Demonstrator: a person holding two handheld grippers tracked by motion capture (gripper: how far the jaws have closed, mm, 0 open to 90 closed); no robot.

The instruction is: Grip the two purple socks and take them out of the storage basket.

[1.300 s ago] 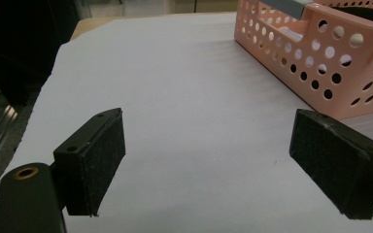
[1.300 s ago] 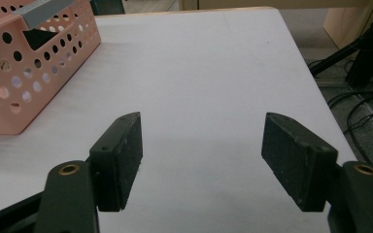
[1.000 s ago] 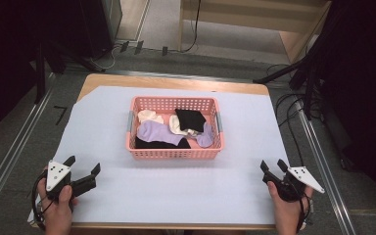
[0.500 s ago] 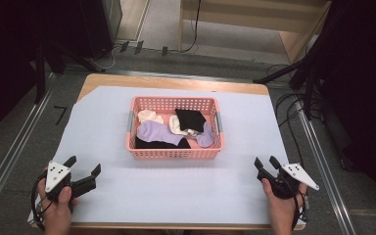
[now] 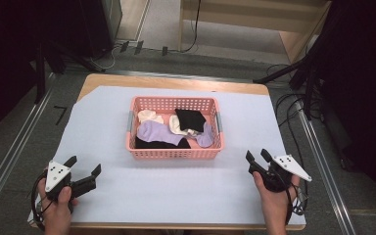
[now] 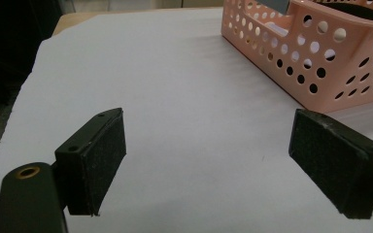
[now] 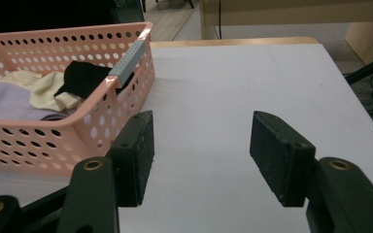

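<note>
A pink basket [image 5: 174, 152] sits mid-table on the white sheet [image 5: 176, 191], holding lilac, cream and black socks [image 5: 152, 132]. Nearer the person than the basket and off to its left, the left gripper [image 5: 83, 169] rests with jaws spread wide, nothing between them. Off to the basket's right, the right gripper [image 5: 256, 157] has just been narrowing its jaws, yet they stand apart and empty.
</note>
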